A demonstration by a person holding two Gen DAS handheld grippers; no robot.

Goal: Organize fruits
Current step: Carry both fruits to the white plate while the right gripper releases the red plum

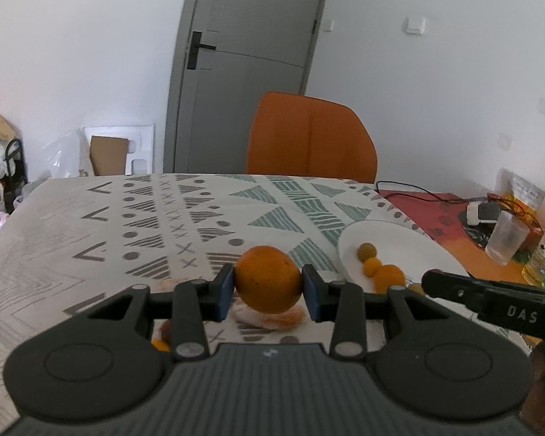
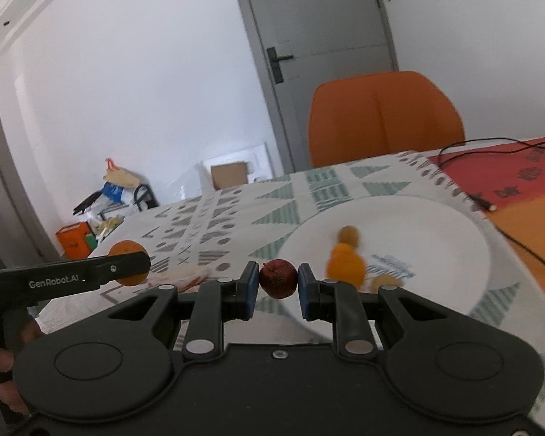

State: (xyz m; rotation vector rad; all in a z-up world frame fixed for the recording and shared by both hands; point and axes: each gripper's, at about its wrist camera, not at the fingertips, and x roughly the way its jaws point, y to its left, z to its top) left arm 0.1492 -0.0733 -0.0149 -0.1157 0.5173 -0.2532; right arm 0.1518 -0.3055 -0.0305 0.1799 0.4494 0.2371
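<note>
- The left gripper (image 1: pixel 267 287) has its blue-padded fingers (image 1: pixel 224 290) clamped on an orange (image 1: pixel 267 279), one pad on each side at its widest part, so the round fruit sits centred and cannot roll out; it is held clear above the patterned surface (image 1: pixel 91 225).
- The right gripper (image 2: pixel 275 283) has its fingers (image 2: pixel 250 289) pressed together on a small dark-red fruit (image 2: pixel 278 278), apple-like with a stem dimple, gripped across its middle in the same way.
- Just ahead and to the right of both fingers lies the white plate (image 2: pixel 436 225), already carrying a few small orange and greenish-brown fruits (image 1: pixel 378 267) grouped near its left side; both held fruits look bound for it.
- The red fruit hangs at the plate's near-left rim; the orange is well left of it.
- Beyond stand an orange chair (image 1: pixel 310 138) and a grey door (image 1: pixel 250 54).
</note>
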